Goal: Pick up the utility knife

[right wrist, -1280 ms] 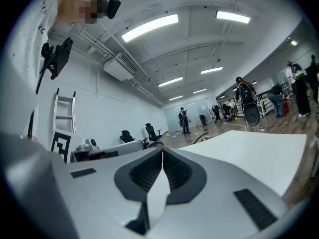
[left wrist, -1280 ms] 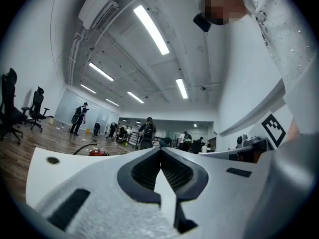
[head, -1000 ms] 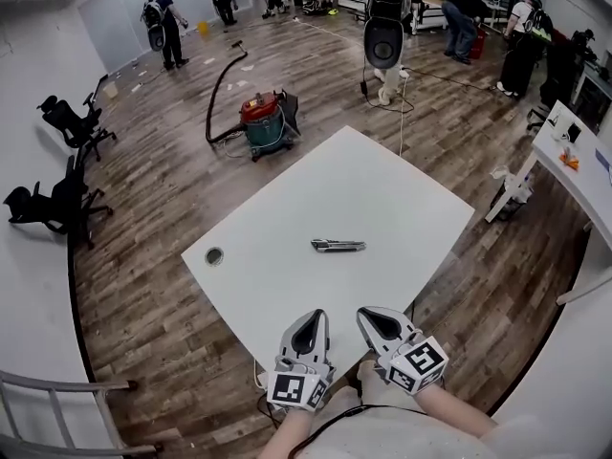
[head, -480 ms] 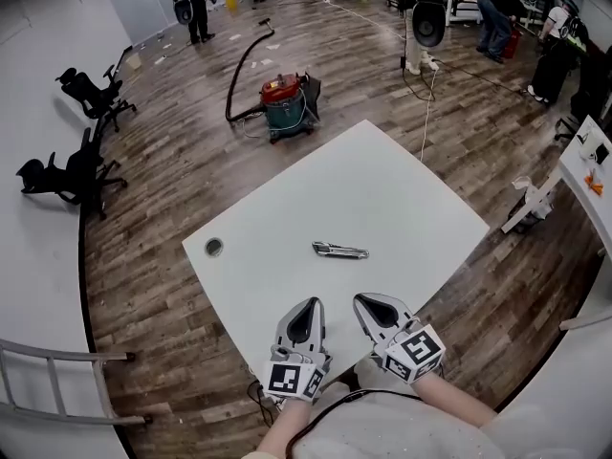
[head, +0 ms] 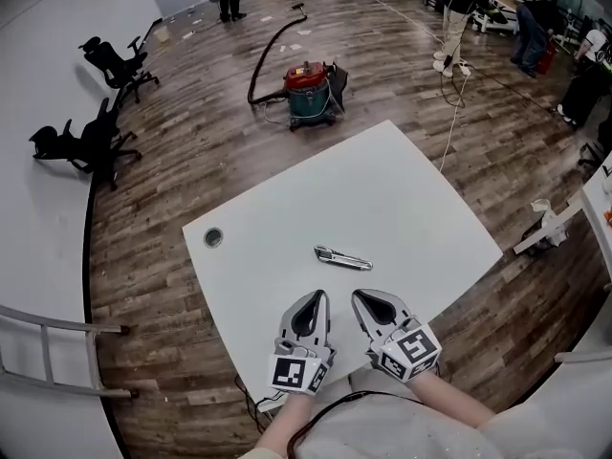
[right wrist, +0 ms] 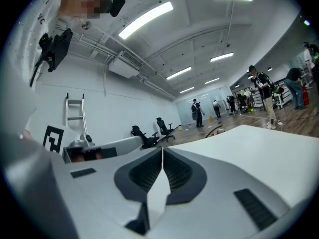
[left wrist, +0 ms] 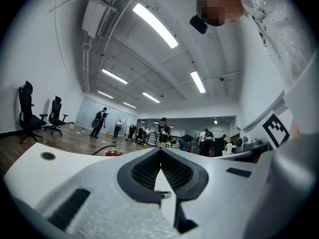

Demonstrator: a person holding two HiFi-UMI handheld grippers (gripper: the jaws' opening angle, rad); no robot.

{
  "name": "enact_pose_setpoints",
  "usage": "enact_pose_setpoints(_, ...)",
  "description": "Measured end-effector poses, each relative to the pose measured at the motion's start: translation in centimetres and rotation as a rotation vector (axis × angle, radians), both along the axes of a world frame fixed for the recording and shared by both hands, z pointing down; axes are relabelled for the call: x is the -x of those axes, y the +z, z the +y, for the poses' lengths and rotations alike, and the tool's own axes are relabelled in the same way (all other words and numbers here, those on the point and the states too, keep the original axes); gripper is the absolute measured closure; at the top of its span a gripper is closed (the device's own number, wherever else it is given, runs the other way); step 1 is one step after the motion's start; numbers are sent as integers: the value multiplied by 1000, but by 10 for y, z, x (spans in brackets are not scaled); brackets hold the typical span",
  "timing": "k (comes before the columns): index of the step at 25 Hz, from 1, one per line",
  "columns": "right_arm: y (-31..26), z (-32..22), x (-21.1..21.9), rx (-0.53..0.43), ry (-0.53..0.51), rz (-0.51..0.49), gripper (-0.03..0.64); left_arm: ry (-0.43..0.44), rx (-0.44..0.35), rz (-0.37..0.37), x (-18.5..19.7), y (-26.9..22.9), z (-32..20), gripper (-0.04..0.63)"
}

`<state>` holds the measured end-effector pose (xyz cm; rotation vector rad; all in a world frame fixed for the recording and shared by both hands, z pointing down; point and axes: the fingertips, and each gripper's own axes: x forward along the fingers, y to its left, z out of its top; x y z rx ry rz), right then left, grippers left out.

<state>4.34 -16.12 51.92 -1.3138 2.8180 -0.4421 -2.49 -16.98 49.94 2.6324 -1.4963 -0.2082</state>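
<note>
Two grippers, one knife, one table.

Head view: the utility knife [head: 342, 257] lies flat on the white table [head: 382, 185], towards the near edge, long axis running left to right with a slight tilt. Nothing touches it. The left gripper [head: 317, 295] and right gripper [head: 358, 295] sit side by side over the near edge of the table, tips pointing at the knife and near it but apart from it. The knife lies beyond the gap between the two tips. Both pairs of jaws are pressed together, with nothing in them. A round cable grommet [head: 213, 238] sits near the table's left corner. Beyond the far corner, a red and teal vacuum cleaner [head: 309, 87] with a dark hose stands on the wood floor. Two black office chairs [head: 84, 140] stand by the left wall.

Left gripper view: jaws closed, tips meeting at [left wrist: 160, 151], empty. The gripper points level across the tabletop [left wrist: 30, 171]. The grommet [left wrist: 48, 156] shows at left. A small object shows through the opening under the tips, too small to identify.

Right gripper view: jaws closed, tips meeting at [right wrist: 162, 149], nothing between them. The tabletop [right wrist: 269, 151] stretches away to the right. A ladder [right wrist: 75, 114] leans on the wall at left.
</note>
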Motion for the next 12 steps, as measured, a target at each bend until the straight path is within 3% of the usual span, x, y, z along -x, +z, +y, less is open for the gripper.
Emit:
enact_pose_setpoints(5, 33, -8, 17, 57, -160, 101, 607, 30, 17, -7, 0, 22, -5, 588)
enact_pose_setpoints(12, 70, -59, 9, 145, -315, 311, 595, 172, 30, 11, -26, 46, -6, 588)
